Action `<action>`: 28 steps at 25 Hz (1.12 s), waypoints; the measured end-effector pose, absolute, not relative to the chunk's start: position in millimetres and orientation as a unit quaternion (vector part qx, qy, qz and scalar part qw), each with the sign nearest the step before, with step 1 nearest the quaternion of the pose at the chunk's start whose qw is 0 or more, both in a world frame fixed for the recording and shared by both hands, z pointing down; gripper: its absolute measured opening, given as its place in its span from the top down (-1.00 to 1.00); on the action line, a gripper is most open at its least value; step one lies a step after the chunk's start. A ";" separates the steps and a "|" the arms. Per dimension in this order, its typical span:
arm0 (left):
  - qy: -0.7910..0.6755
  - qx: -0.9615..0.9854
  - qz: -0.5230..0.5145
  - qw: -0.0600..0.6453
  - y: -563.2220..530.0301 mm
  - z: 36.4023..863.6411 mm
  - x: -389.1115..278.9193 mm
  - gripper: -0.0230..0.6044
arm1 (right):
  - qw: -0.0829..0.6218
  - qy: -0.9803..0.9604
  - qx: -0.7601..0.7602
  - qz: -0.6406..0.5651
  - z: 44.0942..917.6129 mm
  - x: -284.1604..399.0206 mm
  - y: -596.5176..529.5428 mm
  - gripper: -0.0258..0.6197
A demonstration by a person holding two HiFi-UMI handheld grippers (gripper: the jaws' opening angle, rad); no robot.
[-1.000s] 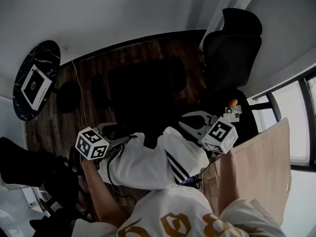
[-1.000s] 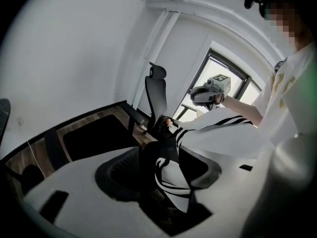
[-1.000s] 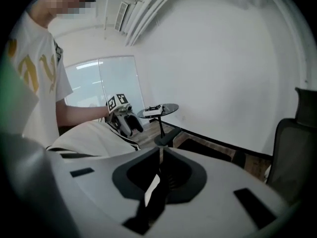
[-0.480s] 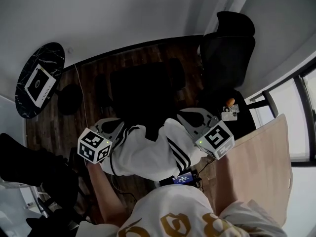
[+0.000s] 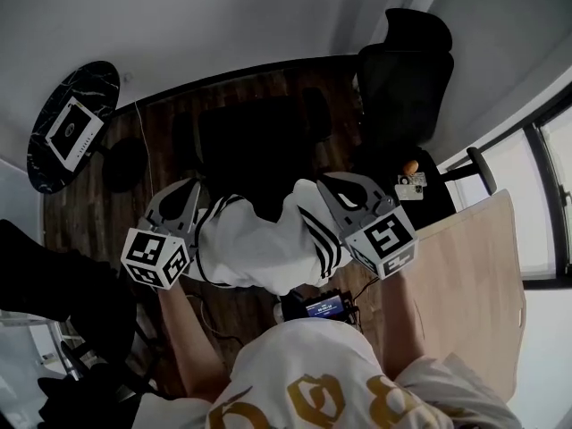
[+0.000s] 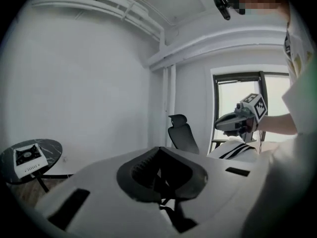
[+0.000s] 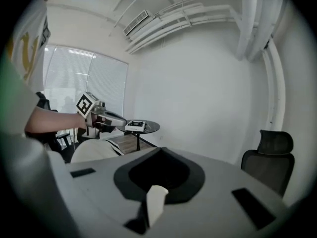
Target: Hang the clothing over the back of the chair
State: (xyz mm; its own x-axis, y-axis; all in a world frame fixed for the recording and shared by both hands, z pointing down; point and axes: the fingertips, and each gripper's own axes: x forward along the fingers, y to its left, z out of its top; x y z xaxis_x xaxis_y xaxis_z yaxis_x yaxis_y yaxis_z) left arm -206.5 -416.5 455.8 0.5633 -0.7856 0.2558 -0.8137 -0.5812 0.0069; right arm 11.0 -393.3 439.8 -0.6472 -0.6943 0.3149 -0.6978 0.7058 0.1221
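A white garment (image 5: 259,248) with black stripes hangs stretched between my two grippers, in front of my chest. My left gripper (image 5: 185,195) is shut on its striped left edge; a dark strip shows in its closed jaws (image 6: 161,182). At the other end my right gripper (image 5: 323,186) is shut on the garment, with a tuft of white cloth (image 7: 156,202) in its jaws. A dark chair (image 5: 259,141) stands on the floor just beyond the garment. A black office chair (image 5: 407,70) with a headrest stands farther right, by the wall.
A round black marble table (image 5: 85,96) bearing a white box (image 5: 71,130) stands at the far left. A pale wooden desk (image 5: 456,275) lies at the right by the window. A small device with a lit screen (image 5: 322,307) sits near my waist.
Both grippers have risen and moved toward the dark chair with the garment. The cloth, bunched low before, now hangs spread between them.
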 end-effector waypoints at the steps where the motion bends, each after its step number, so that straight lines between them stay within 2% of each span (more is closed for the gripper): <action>1: -0.455 0.882 0.106 0.066 -410.9 453.9 -205.5 0.86 | 0.169 -0.908 0.383 0.004 438.5 9.1 -388.1 0.88; 15: -0.465 0.879 0.085 0.064 -334.1 456.4 -179.2 0.86 | 0.148 -0.893 0.425 -0.011 429.7 7.9 -331.9 0.88; 20: -0.474 0.876 0.045 0.072 -304.8 445.8 -179.1 0.86 | 0.115 -0.881 0.459 -0.009 420.3 10.3 -313.3 0.88; 28: -0.524 0.849 0.047 0.053 -264.8 445.8 -188.3 0.86 | 0.059 -0.869 0.491 0.014 412.9 7.5 -272.3 0.88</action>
State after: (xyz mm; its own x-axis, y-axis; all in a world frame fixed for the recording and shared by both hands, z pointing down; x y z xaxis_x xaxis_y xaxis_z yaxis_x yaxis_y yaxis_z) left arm -188.3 -264.8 445.8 0.4466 -0.8844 0.1355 -0.8944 -0.4454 0.0407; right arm 7.5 -272.3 412.9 -0.5102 -0.8521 0.1165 -0.8555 0.5168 0.0332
